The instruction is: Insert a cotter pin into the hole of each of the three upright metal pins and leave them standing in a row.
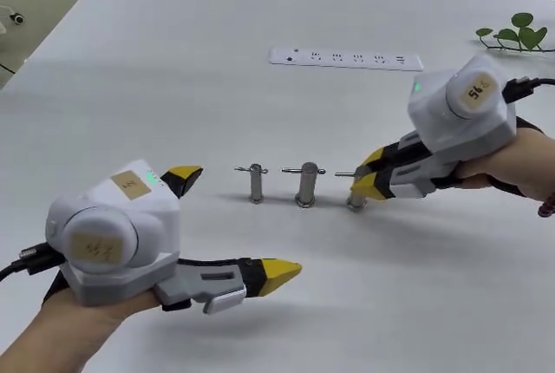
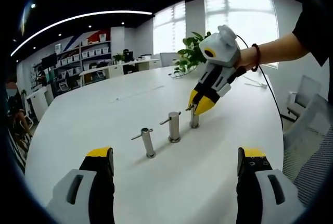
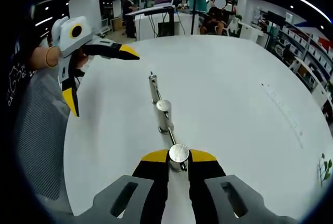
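Note:
Three upright metal pins stand in a row on the white table point(image 1: 173, 87). The first pin point(image 1: 256, 182) and the second pin point(image 1: 306, 184) each have a thin cotter pin point(image 1: 303, 170) through the top. My right gripper point(image 1: 368, 173) is shut around the top of the third pin point(image 1: 355, 202), where a wire end point(image 1: 344, 173) sticks out to the left. In the right gripper view the pin's round head point(image 3: 178, 153) sits between the yellow fingertips point(image 3: 155, 156). My left gripper point(image 1: 234, 221) is wide open and holds nothing, near the first pin point(image 2: 148, 142).
A white power strip point(image 1: 347, 58) lies beyond the row. Green plant leaves point(image 1: 519, 33) reach in at the far right edge. Office chairs point(image 2: 307, 109) stand past the table's right side in the left gripper view.

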